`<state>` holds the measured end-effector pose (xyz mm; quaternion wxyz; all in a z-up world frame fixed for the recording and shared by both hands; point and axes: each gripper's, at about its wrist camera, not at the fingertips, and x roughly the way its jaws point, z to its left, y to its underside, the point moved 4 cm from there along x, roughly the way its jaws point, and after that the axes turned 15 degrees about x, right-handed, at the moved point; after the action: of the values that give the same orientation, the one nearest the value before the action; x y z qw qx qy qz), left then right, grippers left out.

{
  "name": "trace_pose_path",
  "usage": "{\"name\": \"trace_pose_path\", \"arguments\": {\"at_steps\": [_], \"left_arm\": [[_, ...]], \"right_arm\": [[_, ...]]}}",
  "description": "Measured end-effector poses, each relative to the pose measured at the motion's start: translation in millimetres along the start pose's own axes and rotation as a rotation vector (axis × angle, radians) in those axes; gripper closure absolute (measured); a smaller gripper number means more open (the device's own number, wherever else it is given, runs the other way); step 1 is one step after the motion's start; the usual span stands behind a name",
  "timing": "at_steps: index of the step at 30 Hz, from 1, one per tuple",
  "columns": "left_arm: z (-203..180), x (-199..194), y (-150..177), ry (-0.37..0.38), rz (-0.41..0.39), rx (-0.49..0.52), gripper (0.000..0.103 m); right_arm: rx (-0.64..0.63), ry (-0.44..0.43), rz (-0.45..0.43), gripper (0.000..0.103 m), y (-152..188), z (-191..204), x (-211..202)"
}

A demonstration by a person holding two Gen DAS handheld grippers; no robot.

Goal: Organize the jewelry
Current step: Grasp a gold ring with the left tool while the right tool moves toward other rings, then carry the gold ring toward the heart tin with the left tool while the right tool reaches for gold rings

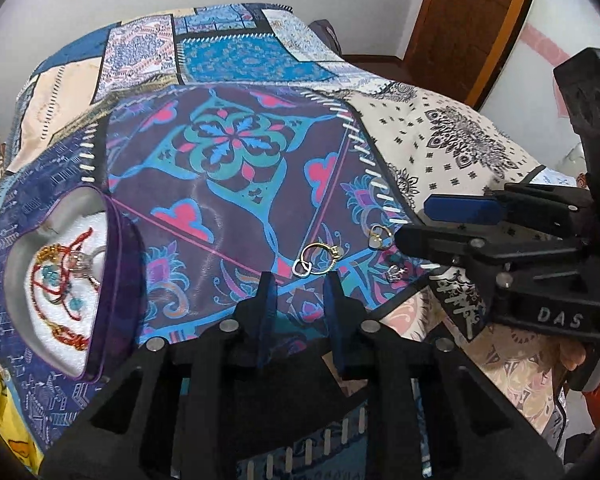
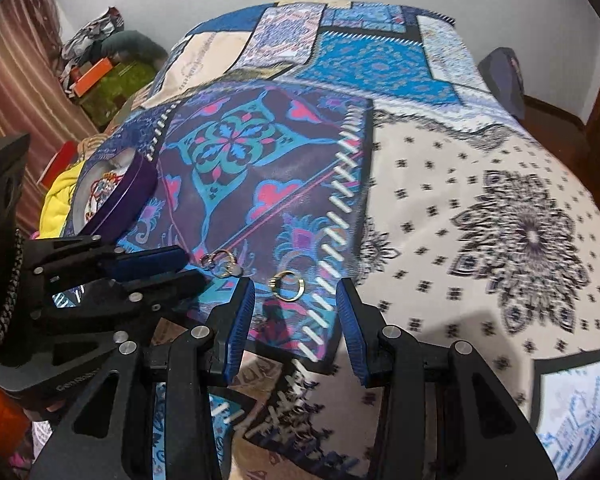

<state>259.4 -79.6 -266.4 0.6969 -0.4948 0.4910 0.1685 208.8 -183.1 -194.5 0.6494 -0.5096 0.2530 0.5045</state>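
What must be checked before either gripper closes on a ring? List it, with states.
1. Left gripper empty, jaws apart: ok.
2. Right gripper empty, jaws apart: ok.
3. Stone ring lies flat on the bedspread, just ahead of the right gripper's gap: ok.
4. Overlapping rings lie just ahead of the left gripper: ok.
5. Whether those two rings are linked or only overlap: cannot tell.
6. Purple tin open, jewelry already inside: ok.
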Motion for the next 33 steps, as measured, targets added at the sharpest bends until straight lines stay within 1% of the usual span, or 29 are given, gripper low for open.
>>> {"name": "trace_pose_path", "arguments": {"at_steps": [3,6,8,12,13,15,18,22,23,24,28,33], "left_arm": [[1,2,-1,0.001,0.001,0.001,0.082],[2,4,-3,-0.003,0.003,0.006,0.082],[1,6,-3,-0.006,0.004,0.012,0.083],[0,7,-3,-0.014,0.004,0.02,0.087],[0,8,-4,-0.013,0.004,0.02,0.092],[0,10,-5,0.003,0.002,0.014,0.095],[0,10,-6,0.011,0.001,0.01,0.095],[-3,6,-5,-0.02,-0.004,0.021,0.095],[-4,4,-4,-0.023,-0.006,0.019,0.095],[-4,2,-3,-0.027,-0.009,0.014,0.095],[-3,-10,1,-0.036,-0.028,0.003,0.095],[4,-31,4,-0.072,-0.062,-0.013,0.095]], "right_arm": [[-0.017,0.003,0.011,0.066,3,5,7],[-0.029,0.013,0.025,0.074,4,6,13],[-0.025,0.013,0.025,0.076,3,5,14],[-0.004,0.007,0.023,0.084,1,-1,16],[-0.004,0.006,0.022,0.084,1,0,16],[-0.017,0.013,0.017,0.084,1,2,17],[-0.028,0.024,0.006,0.084,2,4,17],[-0.011,0.016,0.0,0.085,1,3,12],[-0.003,0.01,-0.004,0.09,0,2,9],[0.001,0.007,-0.002,0.099,-1,2,7],[0.003,0.01,-0.03,0.099,-6,3,-4],[-0.028,0.018,-0.06,0.099,-9,9,-15]]}}
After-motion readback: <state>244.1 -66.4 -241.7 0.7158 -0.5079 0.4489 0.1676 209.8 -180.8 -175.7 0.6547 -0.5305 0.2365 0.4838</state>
